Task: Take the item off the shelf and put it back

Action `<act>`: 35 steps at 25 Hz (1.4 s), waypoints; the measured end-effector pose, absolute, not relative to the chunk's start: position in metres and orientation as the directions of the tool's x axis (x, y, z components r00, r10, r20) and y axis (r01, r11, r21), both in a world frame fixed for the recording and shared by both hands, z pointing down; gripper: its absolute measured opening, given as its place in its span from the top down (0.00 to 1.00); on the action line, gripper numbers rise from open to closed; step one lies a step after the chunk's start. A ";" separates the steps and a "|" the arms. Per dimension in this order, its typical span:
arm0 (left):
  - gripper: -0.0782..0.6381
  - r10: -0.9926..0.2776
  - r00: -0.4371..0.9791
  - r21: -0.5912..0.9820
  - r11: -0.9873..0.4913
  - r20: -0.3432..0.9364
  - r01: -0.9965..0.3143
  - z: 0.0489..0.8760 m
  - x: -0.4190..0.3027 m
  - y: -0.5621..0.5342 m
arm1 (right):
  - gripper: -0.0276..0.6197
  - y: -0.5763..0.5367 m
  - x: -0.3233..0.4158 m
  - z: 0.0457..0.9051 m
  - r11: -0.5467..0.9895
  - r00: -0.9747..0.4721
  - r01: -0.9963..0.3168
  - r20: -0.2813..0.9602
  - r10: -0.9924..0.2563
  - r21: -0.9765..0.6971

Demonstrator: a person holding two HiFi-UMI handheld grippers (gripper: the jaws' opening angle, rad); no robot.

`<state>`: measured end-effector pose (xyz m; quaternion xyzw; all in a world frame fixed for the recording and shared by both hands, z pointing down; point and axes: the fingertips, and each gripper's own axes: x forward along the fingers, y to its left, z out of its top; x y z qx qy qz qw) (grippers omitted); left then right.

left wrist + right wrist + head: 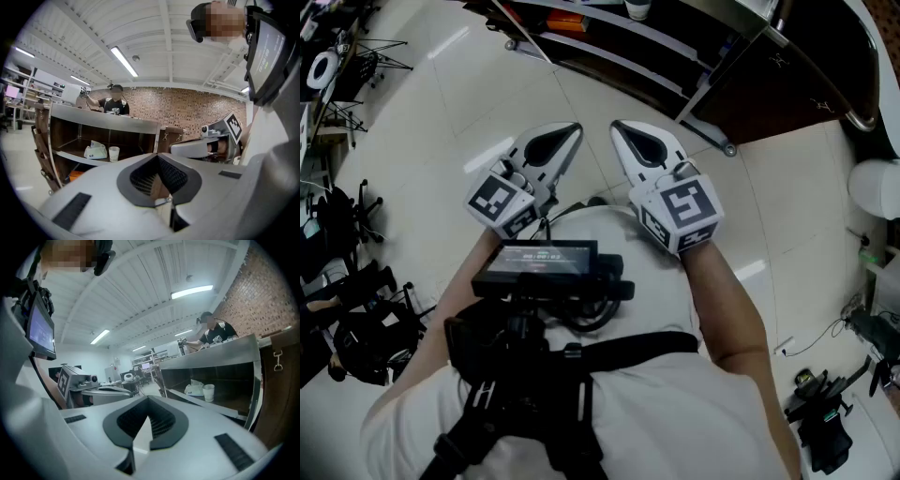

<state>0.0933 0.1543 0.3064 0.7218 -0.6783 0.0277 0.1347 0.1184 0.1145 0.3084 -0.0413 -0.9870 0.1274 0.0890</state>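
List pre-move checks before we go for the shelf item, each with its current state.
1. Left claw empty: ok, shut on nothing.
2. Right claw empty: ok, shut on nothing.
3. Claws opened for a grasp: not ok, both shut.
4. Items on the shelf: ok, a white cup stands upright beside a white bag on the middle board.
5. Claws at the shelf: not ok, both are held near the person's chest and the shelf is ahead.
6. Which item is meant: cannot tell.
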 end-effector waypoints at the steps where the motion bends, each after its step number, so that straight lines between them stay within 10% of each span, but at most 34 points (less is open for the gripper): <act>1: 0.89 -0.971 0.076 0.152 -0.041 0.229 -0.987 0.307 0.096 0.149 | 0.95 0.110 0.121 0.310 0.963 -0.981 0.062 0.161 0.107 -0.262; 35: 0.89 -0.964 0.165 0.199 -0.123 0.208 -0.972 0.347 0.011 0.030 | 0.95 0.003 0.068 0.348 0.967 -0.952 -0.058 0.305 0.021 -0.247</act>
